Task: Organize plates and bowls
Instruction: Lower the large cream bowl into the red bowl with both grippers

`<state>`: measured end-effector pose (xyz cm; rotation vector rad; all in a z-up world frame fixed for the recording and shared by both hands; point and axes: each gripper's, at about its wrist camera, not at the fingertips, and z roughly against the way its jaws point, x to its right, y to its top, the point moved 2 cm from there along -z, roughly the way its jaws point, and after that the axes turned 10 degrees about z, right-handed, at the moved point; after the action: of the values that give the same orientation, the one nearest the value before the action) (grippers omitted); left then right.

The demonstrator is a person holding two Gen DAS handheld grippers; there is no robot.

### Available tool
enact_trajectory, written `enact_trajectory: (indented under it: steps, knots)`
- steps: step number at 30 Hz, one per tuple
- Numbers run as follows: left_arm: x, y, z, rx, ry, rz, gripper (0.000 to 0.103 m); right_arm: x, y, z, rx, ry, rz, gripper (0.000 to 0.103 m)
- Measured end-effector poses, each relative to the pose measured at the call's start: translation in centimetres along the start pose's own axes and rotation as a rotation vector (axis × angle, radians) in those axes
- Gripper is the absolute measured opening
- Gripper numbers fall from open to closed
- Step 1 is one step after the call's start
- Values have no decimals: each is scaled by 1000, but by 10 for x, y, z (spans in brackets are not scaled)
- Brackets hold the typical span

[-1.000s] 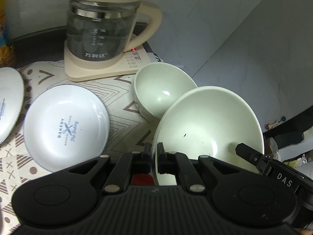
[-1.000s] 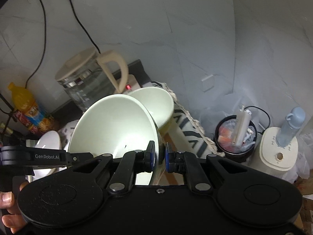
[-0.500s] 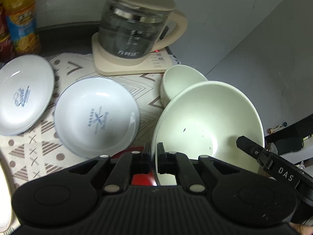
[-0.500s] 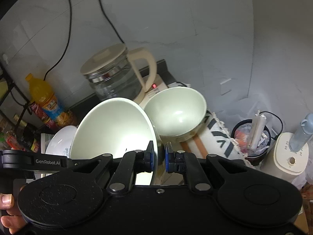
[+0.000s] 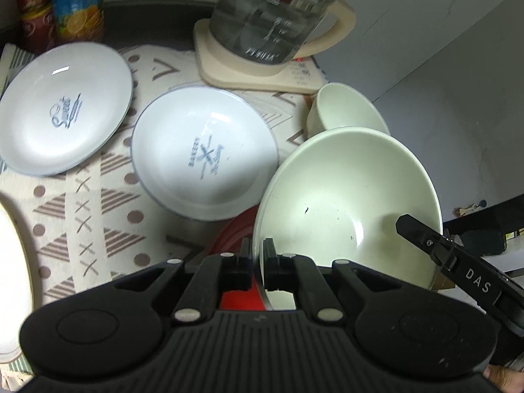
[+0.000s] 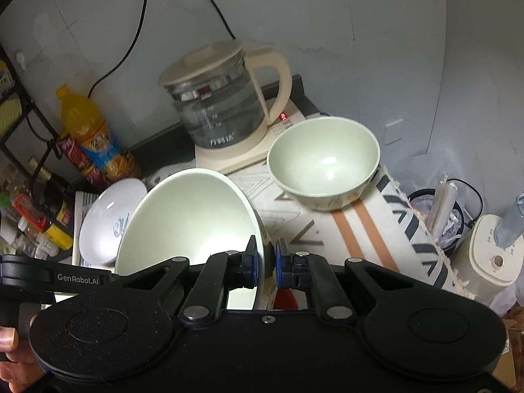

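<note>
A large pale green bowl (image 5: pixel 347 203) is held in the air by both grippers, one on each side of its rim. My left gripper (image 5: pixel 257 262) is shut on its near rim. My right gripper (image 6: pixel 265 262) is shut on the opposite rim; the bowl (image 6: pixel 190 219) tilts left in the right wrist view. A smaller pale green bowl (image 6: pixel 324 160) stands on the patterned cloth beyond; it also shows in the left wrist view (image 5: pixel 344 108). Two white plates with blue print (image 5: pixel 203 150) (image 5: pixel 62 104) lie on the cloth. A red dish (image 5: pixel 232 235) lies under the held bowl.
A glass kettle (image 5: pixel 271 23) on a cream base stands at the back. Drink bottles (image 6: pixel 91 134) stand at the back left. A white plate edge (image 5: pixel 9 281) shows at the left. Beyond the table's right edge are a bin (image 6: pixel 439 209) and a white appliance (image 6: pixel 484 255).
Both grippers have moved back and left with the large bowl, away from the small bowl. More of the white plates and the bottles have come into view.
</note>
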<state>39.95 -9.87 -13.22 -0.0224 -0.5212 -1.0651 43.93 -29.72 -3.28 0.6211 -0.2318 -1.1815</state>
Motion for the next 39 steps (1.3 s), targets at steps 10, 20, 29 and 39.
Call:
enact_trajectory:
  steps: [10, 20, 29, 39]
  knots:
    - [-14, -11, -18, -83, 11, 15, 4, -6, -16, -8, -53, -28, 13, 9]
    - [-26, -17, -41, -156, 33, 46, 5, -8, -24, -23, -89, -62, 12, 9]
    - [-27, -15, -37, -138, 58, 45, 8, -6, -25, -28, -95, -67, 13, 11]
    - [-16, -10, -9, -80, 100, -31, 17, -10, -29, -33, -112, -72, 30, 11]
